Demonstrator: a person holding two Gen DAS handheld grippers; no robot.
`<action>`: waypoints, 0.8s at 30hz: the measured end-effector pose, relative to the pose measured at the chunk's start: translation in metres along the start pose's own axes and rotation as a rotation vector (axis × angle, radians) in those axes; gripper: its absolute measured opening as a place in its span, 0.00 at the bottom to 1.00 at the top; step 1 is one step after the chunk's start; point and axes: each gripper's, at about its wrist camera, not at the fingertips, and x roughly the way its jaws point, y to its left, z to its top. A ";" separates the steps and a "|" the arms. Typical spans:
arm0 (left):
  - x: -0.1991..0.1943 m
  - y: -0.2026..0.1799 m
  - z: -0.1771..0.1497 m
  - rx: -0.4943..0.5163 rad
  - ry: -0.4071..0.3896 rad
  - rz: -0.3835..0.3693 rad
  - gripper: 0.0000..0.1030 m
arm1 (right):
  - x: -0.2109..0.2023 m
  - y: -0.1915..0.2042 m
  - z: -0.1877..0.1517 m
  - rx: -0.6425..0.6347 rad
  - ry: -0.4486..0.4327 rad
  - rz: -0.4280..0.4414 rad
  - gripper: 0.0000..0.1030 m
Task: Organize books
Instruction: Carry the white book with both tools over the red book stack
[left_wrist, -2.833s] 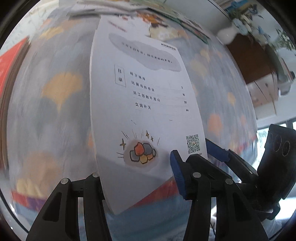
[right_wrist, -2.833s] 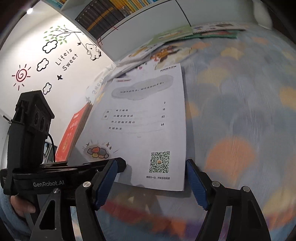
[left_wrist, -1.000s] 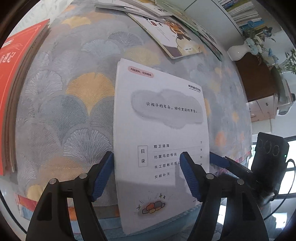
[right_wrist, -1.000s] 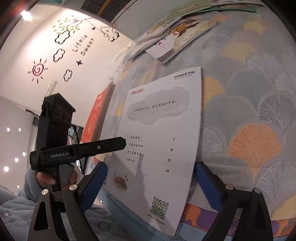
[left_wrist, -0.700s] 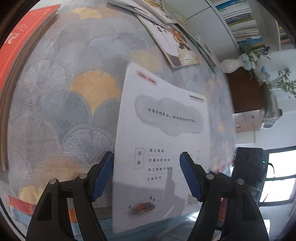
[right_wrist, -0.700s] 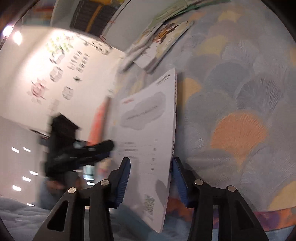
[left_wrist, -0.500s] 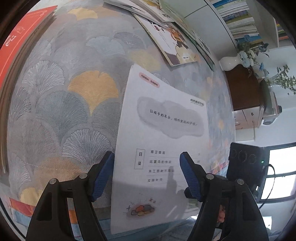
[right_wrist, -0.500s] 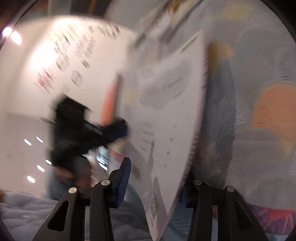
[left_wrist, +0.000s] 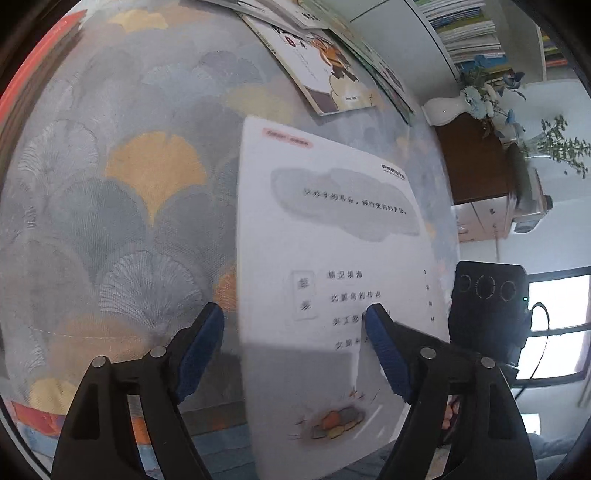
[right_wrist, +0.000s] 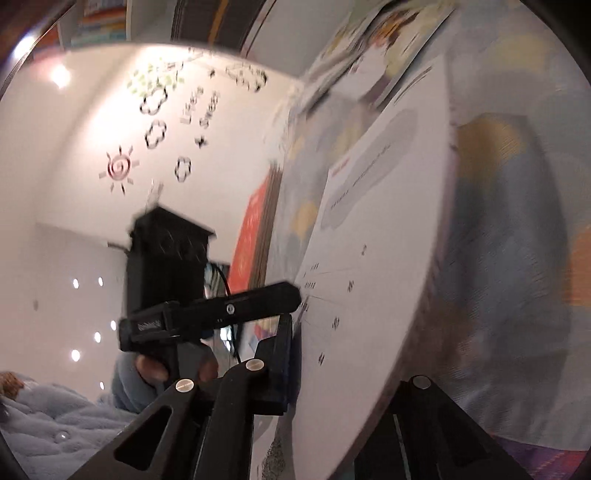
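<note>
The right gripper (right_wrist: 332, 384) has just closed its fingers on the near edge of the white booklet (left_wrist: 332, 236), the one with a contents list and a small drawing of coloured stones on the page facing the cameras. A second ago those fingers stood wide on either side of the booklet while it rested on the fan-patterned tablecloth (left_wrist: 122, 206); now they pinch it, and the right wrist view shows the booklet tipped up on edge, its far part lifted off the table.

The left gripper (left_wrist: 291, 350) has just been opening: its blue-padded fingers (left_wrist: 199, 347) are spread, and the booklet's left edge passes between them without either pad pressing it. In the right wrist view the left gripper reaches in from the left, with the person's hand (right_wrist: 173, 365) around its handle.

So the booklet now looks carried by the right gripper alone. That likely means it is ready to go to a pile: the red book (right_wrist: 251, 240) along the left side of the table, or the picture books (left_wrist: 325, 74) fanned out at the far side. The thin booklet bends under its own weight, so a one-edge grip may let it sag or swing.
</note>
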 end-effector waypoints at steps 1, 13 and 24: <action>0.003 0.000 0.001 -0.013 0.020 -0.026 0.75 | -0.004 -0.002 -0.001 0.011 -0.012 0.013 0.10; 0.011 -0.005 0.001 -0.019 0.021 0.011 0.37 | -0.006 -0.003 -0.016 0.035 0.059 -0.221 0.14; 0.019 -0.050 -0.006 0.300 -0.025 0.215 0.37 | 0.061 0.095 -0.049 -0.591 0.249 -0.778 0.61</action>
